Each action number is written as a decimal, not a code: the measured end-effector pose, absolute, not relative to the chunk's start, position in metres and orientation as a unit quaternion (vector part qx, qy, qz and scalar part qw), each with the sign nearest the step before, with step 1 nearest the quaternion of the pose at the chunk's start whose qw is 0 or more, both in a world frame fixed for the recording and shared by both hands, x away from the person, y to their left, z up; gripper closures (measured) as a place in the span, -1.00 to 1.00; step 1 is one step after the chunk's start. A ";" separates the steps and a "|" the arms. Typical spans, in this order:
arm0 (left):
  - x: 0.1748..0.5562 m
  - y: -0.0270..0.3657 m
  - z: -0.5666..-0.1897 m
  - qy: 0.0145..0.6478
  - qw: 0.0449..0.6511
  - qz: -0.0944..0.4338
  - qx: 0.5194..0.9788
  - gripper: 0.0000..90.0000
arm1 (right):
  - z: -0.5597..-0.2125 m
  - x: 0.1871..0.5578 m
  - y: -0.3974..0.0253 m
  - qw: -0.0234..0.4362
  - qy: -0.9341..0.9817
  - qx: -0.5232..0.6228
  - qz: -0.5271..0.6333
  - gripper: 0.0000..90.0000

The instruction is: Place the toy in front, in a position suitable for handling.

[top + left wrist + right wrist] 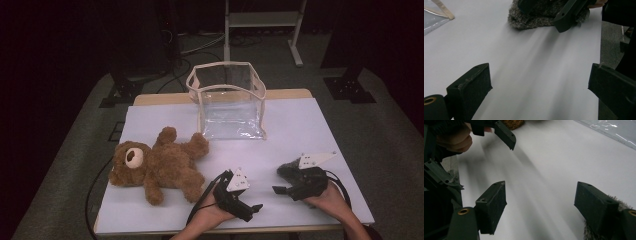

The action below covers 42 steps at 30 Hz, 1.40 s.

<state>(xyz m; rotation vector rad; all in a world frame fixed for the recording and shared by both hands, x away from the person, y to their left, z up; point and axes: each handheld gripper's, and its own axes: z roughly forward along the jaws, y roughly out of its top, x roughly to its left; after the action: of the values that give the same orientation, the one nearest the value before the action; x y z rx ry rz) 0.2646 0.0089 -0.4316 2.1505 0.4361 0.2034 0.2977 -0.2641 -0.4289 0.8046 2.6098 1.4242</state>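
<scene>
A brown teddy bear (160, 167) lies on its back at the left of the white table (300, 125). Behind the middle stands a clear bag (229, 102) with beige trim, its mouth open upward. My left gripper (250, 197) (540, 82) rests near the front edge, open, with bare table between its jaws. My right gripper (279, 180) (541, 202) faces it from the right, also open. A small grey furry thing (286, 169) (536, 17) (589, 230) lies right beside the right gripper's outer jaw and is not held.
A corner of the bag (436, 12) (614, 130) shows in both gripper views. The table's right edge (599, 62) is close to the left gripper's view. Dark stands and cables (200, 47) fill the floor behind the table.
</scene>
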 end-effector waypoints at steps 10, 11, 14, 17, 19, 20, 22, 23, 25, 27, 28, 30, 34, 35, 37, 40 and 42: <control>0.260 0.008 -0.410 0.141 0.457 0.078 0.875 -0.91 | -0.429 0.298 -0.263 0.032 0.848 0.262 0.460 -0.47; 0.259 0.008 -0.406 0.136 0.458 0.076 0.875 -0.91 | -0.429 0.298 -0.263 0.031 0.847 0.263 0.460 -0.47; 0.258 0.009 -0.396 0.126 0.462 0.078 0.874 -0.91 | -0.429 0.298 -0.263 0.031 0.846 0.264 0.462 -0.47; 0.259 0.016 -0.381 0.116 0.464 0.082 0.874 -0.91 | -0.429 0.298 -0.263 0.028 0.844 0.264 0.465 -0.47; 0.260 0.018 -0.378 0.114 0.462 0.086 0.875 -0.91 | -0.429 0.298 -0.261 0.027 0.845 0.263 0.465 -0.47; 0.262 0.021 -0.372 0.109 0.458 0.088 0.878 -0.91 | -0.429 0.298 -0.261 0.027 0.845 0.262 0.465 -0.47; 0.262 0.023 -0.370 0.107 0.458 0.088 0.878 -0.91 | -0.429 0.298 -0.261 0.027 0.846 0.262 0.464 -0.47; 0.263 0.025 -0.366 0.104 0.457 0.089 0.879 -0.91 | -0.429 0.298 -0.260 0.027 0.846 0.261 0.464 -0.47; 0.265 0.030 -0.358 0.098 0.456 0.091 0.880 -0.90 | -0.428 0.297 -0.259 0.028 0.846 0.261 0.464 -0.47; 0.266 0.034 -0.353 0.097 0.456 0.094 0.880 -0.90 | -0.427 0.297 -0.258 0.030 0.846 0.259 0.466 -0.47; 0.267 0.036 -0.349 0.093 0.456 0.096 0.880 -0.90 | -0.427 0.297 -0.258 0.030 0.846 0.258 0.466 -0.47; 0.267 0.039 -0.344 0.090 0.457 0.098 0.879 -0.90 | -0.426 0.297 -0.258 0.031 0.846 0.257 0.467 -0.47; 0.269 0.045 -0.334 0.083 0.450 0.106 0.883 -0.90 | -0.423 0.299 -0.255 0.032 0.847 0.251 0.467 -0.47; 0.269 0.046 -0.331 0.082 0.450 0.106 0.883 -0.90 | -0.422 0.299 -0.253 0.033 0.848 0.250 0.467 -0.47; 0.270 0.050 -0.326 0.079 0.449 0.110 0.883 -0.90 | -0.420 0.300 -0.250 0.033 0.849 0.244 0.467 -0.47; 0.273 0.058 -0.317 0.077 0.450 0.114 0.883 -0.90 | -0.416 0.299 -0.245 0.032 0.853 0.235 0.466 -0.47; 0.276 0.064 -0.313 0.076 0.446 0.118 0.884 -0.90 | -0.414 0.299 -0.240 0.031 0.856 0.228 0.464 -0.47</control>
<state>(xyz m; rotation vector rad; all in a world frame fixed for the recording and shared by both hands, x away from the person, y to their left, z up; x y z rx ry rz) 0.2757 0.0637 -0.3127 2.1899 0.1880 0.2929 0.2988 -0.2403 -0.4138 0.7011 2.6358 1.4293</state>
